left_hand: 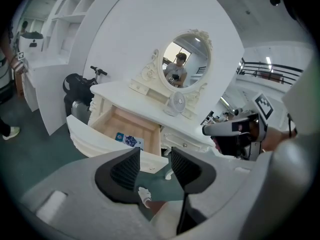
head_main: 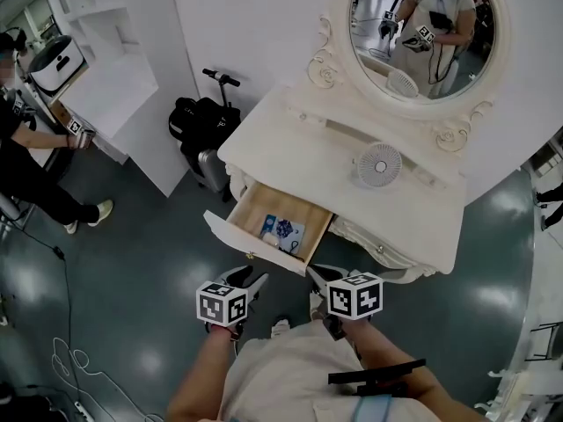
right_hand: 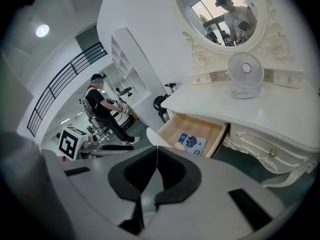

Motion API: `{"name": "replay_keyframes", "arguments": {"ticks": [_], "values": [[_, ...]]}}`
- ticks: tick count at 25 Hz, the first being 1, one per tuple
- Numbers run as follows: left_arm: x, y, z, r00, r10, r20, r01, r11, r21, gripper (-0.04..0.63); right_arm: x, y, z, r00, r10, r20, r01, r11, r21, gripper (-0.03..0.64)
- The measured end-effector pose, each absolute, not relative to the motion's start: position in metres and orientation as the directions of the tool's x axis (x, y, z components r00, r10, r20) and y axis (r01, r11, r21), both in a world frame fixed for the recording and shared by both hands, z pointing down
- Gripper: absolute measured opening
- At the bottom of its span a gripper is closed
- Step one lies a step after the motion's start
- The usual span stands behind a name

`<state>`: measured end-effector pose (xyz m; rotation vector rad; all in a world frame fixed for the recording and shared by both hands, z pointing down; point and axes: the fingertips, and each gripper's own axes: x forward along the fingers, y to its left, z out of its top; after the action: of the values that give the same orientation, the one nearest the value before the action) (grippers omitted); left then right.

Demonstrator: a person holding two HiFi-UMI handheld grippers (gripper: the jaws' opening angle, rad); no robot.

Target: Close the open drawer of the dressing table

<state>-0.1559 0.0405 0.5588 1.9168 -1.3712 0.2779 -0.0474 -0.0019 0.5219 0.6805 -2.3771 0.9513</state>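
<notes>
The cream dressing table (head_main: 299, 161) has its left drawer (head_main: 249, 245) pulled out, showing a wooden floor with a blue-and-white packet (head_main: 283, 231) lying in it. The same drawer appears in the left gripper view (left_hand: 100, 139) and in the right gripper view (right_hand: 172, 129). My left gripper (head_main: 250, 280) hangs just in front of the drawer front, apart from it, its jaws open and empty (left_hand: 155, 159). My right gripper (head_main: 318, 275) is beside it near the drawer's right corner, jaws shut on nothing (right_hand: 157, 156).
A small white fan (head_main: 379, 163) stands on the tabletop below the round mirror (head_main: 422, 33). A black bag and a scooter (head_main: 204, 121) lean at the table's left. A person (head_main: 26, 178) stands by white shelving (head_main: 88, 77) at far left. Cables lie on the floor.
</notes>
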Motion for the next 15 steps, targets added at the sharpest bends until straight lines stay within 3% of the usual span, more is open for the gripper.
{"name": "replay_keyframes", "arguments": {"ticks": [15], "values": [[-0.171, 0.031, 0.596, 0.358, -0.678, 0.642, -0.912, -0.107, 0.396, 0.189, -0.045, -0.008, 0.538, -0.742, -0.254, 0.620, -0.618, 0.615, -0.489, 0.017]]}}
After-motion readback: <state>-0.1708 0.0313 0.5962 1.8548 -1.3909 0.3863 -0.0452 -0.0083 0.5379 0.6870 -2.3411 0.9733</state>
